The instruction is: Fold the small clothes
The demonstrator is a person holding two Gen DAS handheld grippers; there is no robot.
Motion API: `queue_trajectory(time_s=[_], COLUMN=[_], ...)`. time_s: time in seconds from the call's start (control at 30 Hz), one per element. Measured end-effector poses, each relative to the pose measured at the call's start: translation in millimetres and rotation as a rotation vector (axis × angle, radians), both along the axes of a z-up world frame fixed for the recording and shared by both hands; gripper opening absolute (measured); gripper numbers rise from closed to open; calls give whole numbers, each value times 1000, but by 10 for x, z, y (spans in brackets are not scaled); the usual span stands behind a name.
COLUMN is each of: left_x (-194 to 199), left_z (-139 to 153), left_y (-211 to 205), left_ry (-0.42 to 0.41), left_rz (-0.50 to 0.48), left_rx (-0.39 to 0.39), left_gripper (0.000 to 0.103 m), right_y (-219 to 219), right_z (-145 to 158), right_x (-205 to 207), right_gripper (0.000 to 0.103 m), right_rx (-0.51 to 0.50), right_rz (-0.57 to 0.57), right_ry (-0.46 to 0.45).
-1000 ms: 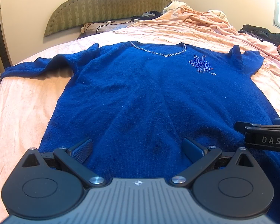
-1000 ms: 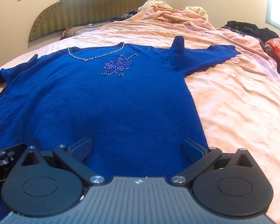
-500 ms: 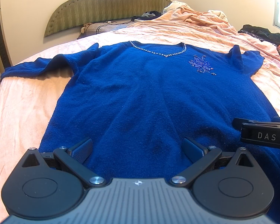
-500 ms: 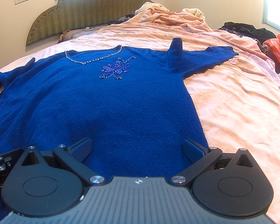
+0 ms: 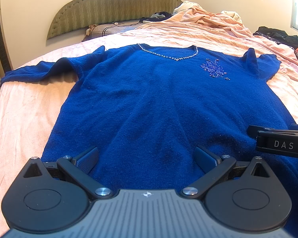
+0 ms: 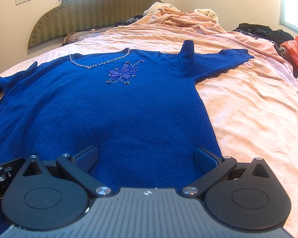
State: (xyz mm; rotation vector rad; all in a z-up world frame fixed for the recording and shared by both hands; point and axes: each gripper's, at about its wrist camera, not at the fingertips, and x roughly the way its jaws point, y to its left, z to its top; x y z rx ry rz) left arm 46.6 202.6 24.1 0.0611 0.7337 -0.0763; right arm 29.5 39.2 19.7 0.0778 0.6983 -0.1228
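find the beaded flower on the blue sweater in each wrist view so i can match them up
Left wrist: the beaded flower sits upper right of centre, right of the neckline point on the blue sweater.
Right wrist: the beaded flower sits upper left of centre, just below the neckline's right end.
Shared landmark: the beaded neckline trim, with the green headboard behind it.

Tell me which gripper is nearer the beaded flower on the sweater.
Right. The right gripper sits almost straight below the flower; the left gripper is off toward the other side.
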Motion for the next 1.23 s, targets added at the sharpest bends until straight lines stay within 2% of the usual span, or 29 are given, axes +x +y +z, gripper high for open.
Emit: queue_trajectory(time_s=[1.23], left_x=[7], left_z=[8], left_y=[-5], left_ry=[2], left_rz=[-2], left_rx=[1], left_gripper=[103], right_y=[6], right_z=[-5], right_x=[-9], right_gripper=[103], right_rx=[0], right_rz=[5], right_ry=[-2])
